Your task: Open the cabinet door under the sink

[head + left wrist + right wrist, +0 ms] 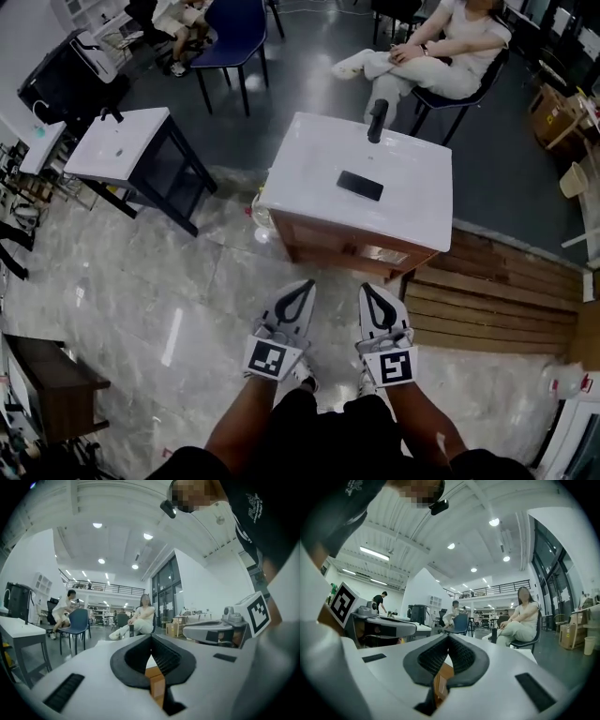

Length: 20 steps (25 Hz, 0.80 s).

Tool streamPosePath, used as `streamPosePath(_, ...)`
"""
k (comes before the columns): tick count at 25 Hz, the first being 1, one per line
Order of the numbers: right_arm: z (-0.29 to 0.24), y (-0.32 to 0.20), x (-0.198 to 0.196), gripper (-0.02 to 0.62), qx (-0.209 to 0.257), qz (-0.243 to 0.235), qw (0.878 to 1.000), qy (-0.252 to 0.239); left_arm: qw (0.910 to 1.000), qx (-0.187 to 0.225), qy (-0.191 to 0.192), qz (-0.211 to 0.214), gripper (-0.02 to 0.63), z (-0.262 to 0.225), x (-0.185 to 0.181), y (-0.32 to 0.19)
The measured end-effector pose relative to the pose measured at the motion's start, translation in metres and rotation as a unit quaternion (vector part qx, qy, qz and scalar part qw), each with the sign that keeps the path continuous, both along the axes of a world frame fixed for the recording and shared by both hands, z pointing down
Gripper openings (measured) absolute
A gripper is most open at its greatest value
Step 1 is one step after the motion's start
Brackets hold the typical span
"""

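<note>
The left gripper (302, 289) and the right gripper (370, 291) are held side by side low in the head view, both pointing at the sink cabinet (337, 246) just ahead and touching nothing. In the left gripper view the left gripper's (151, 638) ribbed black pads meet at their tips with nothing caught between them. The right gripper's (448, 637) jaws are likewise pressed together and empty. Through the slot behind each pair of tips only a sliver of the cabinet's brown wood shows. The cabinet stands on a pale marbled floor (141, 309), capped by a white basin top (412, 211) that carries a black faucet (377, 120) at its far edge and a black drain cover (360, 185) in the middle. From this steep angle its wooden front is only a narrow strip under the top's near edge, and the door cannot be told apart from the rest of that face. Wooden planks (497, 300) lie to its right. A second white sink on a black stand (122, 145) sits well apart to the left, and a seated person (441, 56) and a blue chair (230, 37) are beyond.
</note>
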State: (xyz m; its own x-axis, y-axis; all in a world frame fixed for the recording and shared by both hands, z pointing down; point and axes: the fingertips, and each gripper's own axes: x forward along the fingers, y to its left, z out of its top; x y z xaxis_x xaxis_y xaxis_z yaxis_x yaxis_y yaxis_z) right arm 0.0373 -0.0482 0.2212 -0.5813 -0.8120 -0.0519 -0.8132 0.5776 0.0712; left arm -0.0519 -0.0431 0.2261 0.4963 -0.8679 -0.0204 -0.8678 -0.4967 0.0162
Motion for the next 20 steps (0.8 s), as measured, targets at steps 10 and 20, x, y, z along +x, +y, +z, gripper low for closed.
streamPosePath(10, 0.060, -0.033, -0.014, 0.018, -0.024, 0.039, 0.999, 0.004, 0.9991, -0.028, -0.003, 0.030, 0.020, 0.066, -0.008, -0.036)
streamPosePath(20, 0.160, -0.092, 0.012, 0.018, -0.055, 0.045, 0.997, 0.005, 0.9981, -0.057, -0.011, -0.018, 0.020, 0.163, -0.015, -0.098)
